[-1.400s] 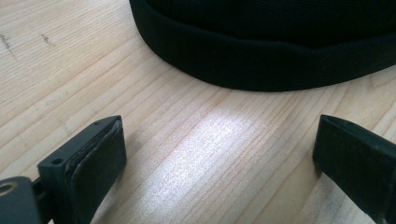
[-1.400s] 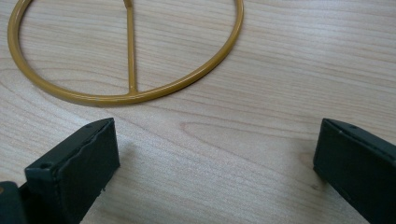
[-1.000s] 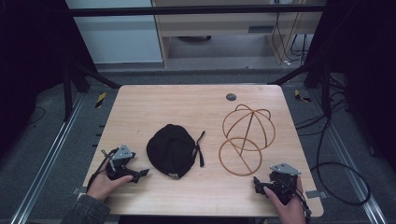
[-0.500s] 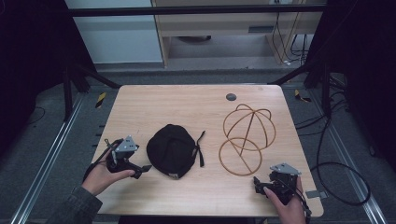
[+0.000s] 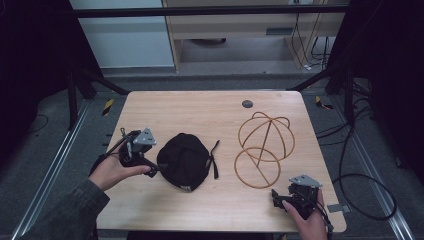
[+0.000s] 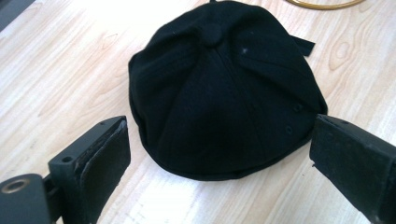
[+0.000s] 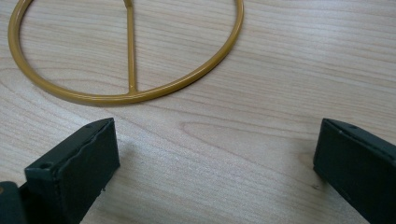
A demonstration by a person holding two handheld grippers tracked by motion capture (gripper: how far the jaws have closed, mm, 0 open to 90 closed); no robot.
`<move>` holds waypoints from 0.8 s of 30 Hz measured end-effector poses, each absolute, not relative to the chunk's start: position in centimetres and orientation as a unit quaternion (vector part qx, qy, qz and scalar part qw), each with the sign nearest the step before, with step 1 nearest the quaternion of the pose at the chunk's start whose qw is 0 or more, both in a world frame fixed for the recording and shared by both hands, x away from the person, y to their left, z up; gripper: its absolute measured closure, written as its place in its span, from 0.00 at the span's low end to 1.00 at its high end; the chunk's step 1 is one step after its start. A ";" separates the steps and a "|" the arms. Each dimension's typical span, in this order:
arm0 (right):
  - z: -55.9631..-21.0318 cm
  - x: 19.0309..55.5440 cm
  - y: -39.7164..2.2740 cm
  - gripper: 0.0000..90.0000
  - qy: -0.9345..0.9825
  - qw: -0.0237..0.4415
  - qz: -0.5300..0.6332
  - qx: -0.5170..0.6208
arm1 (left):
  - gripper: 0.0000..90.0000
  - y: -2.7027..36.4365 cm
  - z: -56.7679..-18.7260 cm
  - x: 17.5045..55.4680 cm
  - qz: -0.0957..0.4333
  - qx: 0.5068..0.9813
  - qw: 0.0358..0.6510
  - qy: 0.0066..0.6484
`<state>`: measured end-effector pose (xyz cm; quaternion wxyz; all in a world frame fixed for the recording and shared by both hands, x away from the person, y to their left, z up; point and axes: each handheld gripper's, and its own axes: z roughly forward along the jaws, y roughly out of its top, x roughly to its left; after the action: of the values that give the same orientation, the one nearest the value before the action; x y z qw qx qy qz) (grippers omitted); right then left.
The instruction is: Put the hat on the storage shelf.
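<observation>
— So why did we have the left claw (image 5: 154, 169) down at the edge of the cap (image 5: 184, 161)?
— We judged that the cap was the thing to pick up. It lay crown-up on the counter (image 5: 210, 107), left of the middle, with its strap (image 5: 215, 160) trailing toward the wire stand (image 5: 262, 145). In the left gripper view the jaws stood wide apart, one on each side of the cap's (image 6: 224, 88) near rim, gripping nothing.
— And the stand?
— It stood just beside the cap, apart from it, its round base ring flat on the wood and its dome frame behind. We took it for the place a cap would go.
— How were our hands set?
— Our left hand (image 5: 112, 170) reached in low from the left, its claw aimed across at the cap. Our right claw (image 5: 276, 199) rested near the front right corner, jaws open and empty, looking at the base ring (image 7: 126, 51).
</observation>
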<state>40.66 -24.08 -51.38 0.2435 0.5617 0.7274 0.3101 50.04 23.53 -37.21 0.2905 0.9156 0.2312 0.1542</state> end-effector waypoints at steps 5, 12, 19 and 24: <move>-51.4 40.7 -24.1 0.00 0.727 0.243 0.311 0.562 | 0.06 22.8 -36.6 50.3 0.159 0.916 0.288 0.229; -51.4 40.6 -24.2 0.00 0.729 0.241 0.312 0.559 | 0.07 21.2 -35.9 50.8 0.166 0.921 0.275 0.222; -51.4 40.5 -24.6 0.00 0.724 0.244 0.310 0.566 | 0.09 19.7 -35.6 51.0 0.173 0.924 0.269 0.208; -51.4 40.5 -24.7 0.00 0.724 0.244 0.309 0.567 | 0.10 18.1 -35.7 51.2 0.168 0.932 0.253 0.196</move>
<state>40.49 -24.71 -51.36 0.2437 0.5670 0.7235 0.3092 51.24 18.10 -35.73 0.2533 0.9322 0.1965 0.1681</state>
